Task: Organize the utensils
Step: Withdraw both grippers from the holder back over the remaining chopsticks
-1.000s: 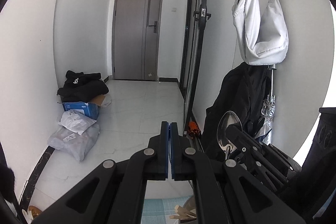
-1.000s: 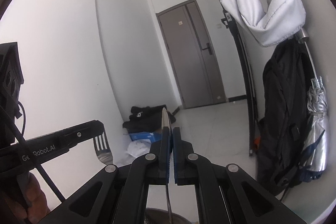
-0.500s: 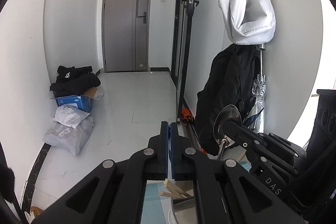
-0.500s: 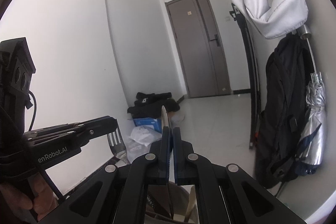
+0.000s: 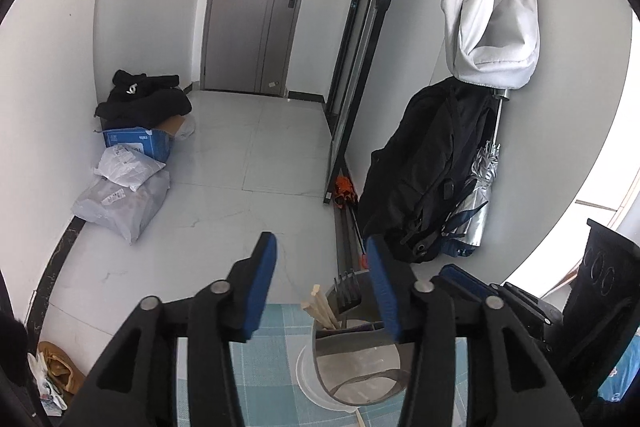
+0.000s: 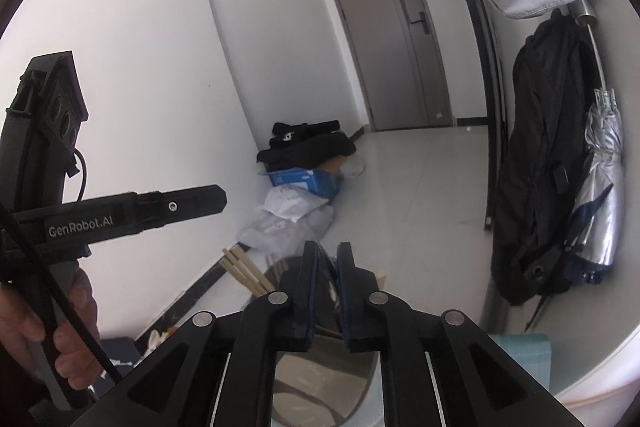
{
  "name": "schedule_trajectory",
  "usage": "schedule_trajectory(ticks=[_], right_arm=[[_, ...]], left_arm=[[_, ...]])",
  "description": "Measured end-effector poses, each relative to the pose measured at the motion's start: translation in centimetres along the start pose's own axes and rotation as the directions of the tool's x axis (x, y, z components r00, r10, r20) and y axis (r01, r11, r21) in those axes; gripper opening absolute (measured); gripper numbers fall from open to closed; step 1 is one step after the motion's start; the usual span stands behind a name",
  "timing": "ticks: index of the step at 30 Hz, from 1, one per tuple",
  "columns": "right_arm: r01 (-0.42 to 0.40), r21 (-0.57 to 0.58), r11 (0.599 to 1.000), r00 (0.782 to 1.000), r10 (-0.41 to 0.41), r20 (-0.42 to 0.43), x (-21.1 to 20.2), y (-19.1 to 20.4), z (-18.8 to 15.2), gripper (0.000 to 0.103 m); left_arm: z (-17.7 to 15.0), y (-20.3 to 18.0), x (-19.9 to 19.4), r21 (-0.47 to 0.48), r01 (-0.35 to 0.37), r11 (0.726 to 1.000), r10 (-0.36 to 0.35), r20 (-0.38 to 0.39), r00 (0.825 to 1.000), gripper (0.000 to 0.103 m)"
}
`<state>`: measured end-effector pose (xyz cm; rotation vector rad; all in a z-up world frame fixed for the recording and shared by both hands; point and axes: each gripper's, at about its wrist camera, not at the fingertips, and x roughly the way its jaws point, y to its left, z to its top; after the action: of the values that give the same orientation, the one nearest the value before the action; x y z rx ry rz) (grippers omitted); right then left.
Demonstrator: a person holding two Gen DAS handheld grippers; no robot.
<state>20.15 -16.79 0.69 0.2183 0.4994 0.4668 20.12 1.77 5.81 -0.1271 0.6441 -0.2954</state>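
utensil holder [image 5: 356,367], chopsticks [image 5: 320,311] and fork [image 5: 347,287] inside

The utensil holder [image 5: 352,359] is partly hidden behind the left tool's [image 5: 322,281] right finger, its base cut off at six o'clock. In the right wrist view, the right tool [image 6: 328,291] hides most of the holder's contents.

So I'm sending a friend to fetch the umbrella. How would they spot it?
Look at the white wall right of the glass door, where a white bag hangs. Below it hangs a black backpack, and the umbrella hangs folded at its right side. It is the only shiny, crinkled silver thing there, with dark blue trim.
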Motion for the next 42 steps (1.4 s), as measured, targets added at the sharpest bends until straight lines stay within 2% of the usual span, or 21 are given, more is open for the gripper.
schedule_trajectory(ticks=[3, 5, 7, 9, 13, 19, 30, 35, 42], right_arm=[[-0.005, -0.002, 1.0, 1.0, 0.005, 0.008, -1.6, 0.4, -0.1, 0.036], [0.007, -0.01, 1.0, 1.0, -0.006, 0.012, -2.6, 0.9, 0.0, 0.038], [0.016, -0.011, 1.0, 1.0, -0.015, 0.02, -3.5, 1.1, 0.1, 0.041], [0.023, -0.004, 1.0, 0.999, -0.023, 0.03, -4.6, 1.3, 0.1, 0.048], [0.033, -0.011, 0.999, 0.999, -0.033, 0.039, -7.0, 1.8, 0.1, 0.052], [0.059, -0.007, 0.998, 0.996, -0.059, 0.062, -10.4, 2.3, -0.6, 0.06], [0.074, 0.014, 0.997, 0.997, -0.075, 0.032, -14.4, 3.8, -4.6, 0.075], [0.08, 0.024, 0.996, 0.997, -0.08, -0.009, -15.1, 4.3, -7.1, 0.081], [0.099, 0.021, 0.995, 0.991, -0.096, -0.094, -14.7, 4.7, -10.3, 0.082]], left_arm=[[-0.2, -0.3, -1.5, -0.009, -0.045, 0.999, 0.045, 0.016, 0.999, 0.057], [-0.3, -0.2, -2.3, -0.027, -0.053, 0.998, 0.053, 0.02, 0.998, 0.057], [-0.5, -0.2, -3.1, -0.043, -0.072, 0.996, 0.073, 0.021, 0.997, 0.065], [-0.8, -0.5, -4.3, -0.057, -0.093, 0.994, 0.095, 0.035, 0.995, 0.071], [-1.7, -1.2, -6.4, -0.065, -0.122, 0.99, 0.126, 0.059, 0.99, 0.082], [-3.5, -1.7, -8.5, -0.091, -0.148, 0.985, 0.155, 0.068, 0.986, 0.091], [-8.1, -2.6, -11.4, -0.123, -0.187, 0.975, 0.196, 0.064, 0.979, 0.102], [-10.2, -2.4, -11.8, -0.135, -0.199, 0.971, 0.207, 0.045, 0.977, 0.102], [-13.4, -1.6, -11.2, -0.161, -0.216, 0.963, 0.22, 0.004, 0.976, 0.102]])
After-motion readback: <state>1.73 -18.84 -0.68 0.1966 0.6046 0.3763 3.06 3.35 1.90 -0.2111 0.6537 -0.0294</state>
